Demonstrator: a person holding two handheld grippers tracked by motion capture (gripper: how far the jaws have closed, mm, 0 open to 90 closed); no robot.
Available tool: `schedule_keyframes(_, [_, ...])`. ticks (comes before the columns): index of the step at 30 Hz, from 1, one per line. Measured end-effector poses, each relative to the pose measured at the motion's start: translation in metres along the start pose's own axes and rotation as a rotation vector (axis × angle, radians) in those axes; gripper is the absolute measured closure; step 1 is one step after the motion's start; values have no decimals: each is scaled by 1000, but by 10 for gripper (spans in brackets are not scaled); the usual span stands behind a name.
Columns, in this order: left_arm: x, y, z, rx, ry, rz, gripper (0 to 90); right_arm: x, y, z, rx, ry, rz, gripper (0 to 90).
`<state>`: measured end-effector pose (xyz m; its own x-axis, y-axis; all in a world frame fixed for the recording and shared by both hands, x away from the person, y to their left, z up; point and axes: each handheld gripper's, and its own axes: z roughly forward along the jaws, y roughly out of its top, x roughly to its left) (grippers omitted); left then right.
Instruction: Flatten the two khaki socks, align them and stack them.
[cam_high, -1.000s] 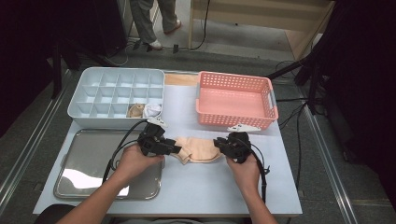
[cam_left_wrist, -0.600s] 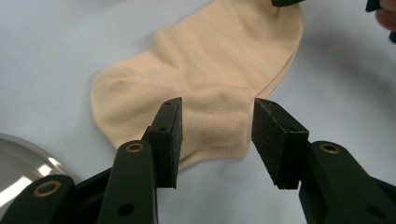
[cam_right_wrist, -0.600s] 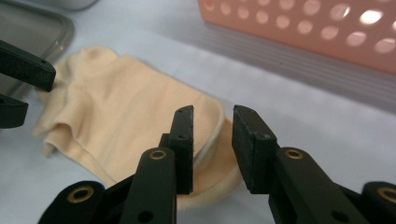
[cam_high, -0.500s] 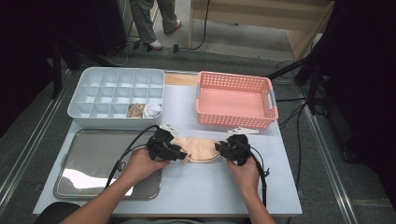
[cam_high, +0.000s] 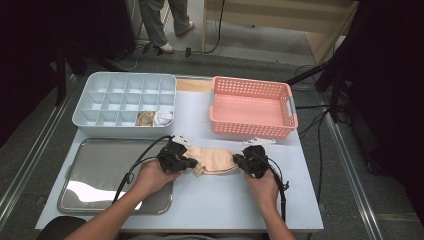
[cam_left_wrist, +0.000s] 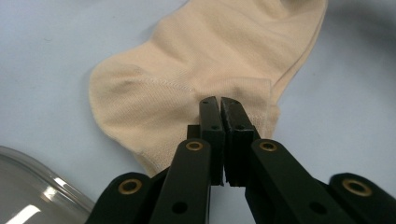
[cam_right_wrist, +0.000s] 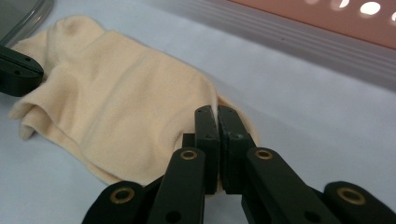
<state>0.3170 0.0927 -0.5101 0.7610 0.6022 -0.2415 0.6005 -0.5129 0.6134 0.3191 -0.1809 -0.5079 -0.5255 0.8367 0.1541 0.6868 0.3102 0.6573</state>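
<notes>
A beige sock (cam_high: 215, 160) lies flat on the pale blue table (cam_high: 215, 205), near the middle, just on the near side of the pink basket (cam_high: 252, 107) and to the right of the metal tray (cam_high: 97, 172). The left gripper (cam_high: 192, 162) sits at the sock's left end and the right gripper (cam_high: 239, 161) at its right end, so the sock stretches between the two.

In the left gripper view the left gripper's (cam_left_wrist: 219, 105) jaws have just been closing and now stand pressed together, pinching a fold of the sock's (cam_left_wrist: 196, 70) edge between them. In the right gripper view the right gripper (cam_right_wrist: 217, 114) has also just been closing; its jaws are clenched on the near edge of the sock (cam_right_wrist: 116, 102), with the cloth bunched at their tips. The left gripper's dark tip shows at the far left of that view, resting on the sock's other end.

At the far left of the table stands a pale divided box (cam_high: 125, 100); two of its near compartments hold rolled socks, one beige (cam_high: 145, 119) and one white (cam_high: 162, 118), side by side. A person's forearms come in from the near edge.
</notes>
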Motion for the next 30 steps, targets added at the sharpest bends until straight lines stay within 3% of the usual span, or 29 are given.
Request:
schedule_keyframes(4, [2, 2, -6, 4, -3, -24, 900, -2, -2, -5, 5, -6, -2, 891])
schedule_keyframes(9, [2, 5, -16, -16, -28, -25, 900, -4, -1, -11, -10, -12, 4, 891])
schedule_keyframes(17, [-1, 3, -9, 33, -34, -27, 900, -12, -4, -14, -4, -24, 15, 889])
schedule_keyframes(21, [-2, 1, -10, 35, -41, -20, 900, -12, -6, -13, 6, -27, 12, 875])
schedule_keyframes(26, [0, 1, -13, 20, -36, -21, 894, -15, -4, -17, -37, -19, 43, 684])
schedule_keyframes(30, [1, 3, -18, -10, -38, -25, 876, -14, -6, -17, -46, -26, 42, 621])
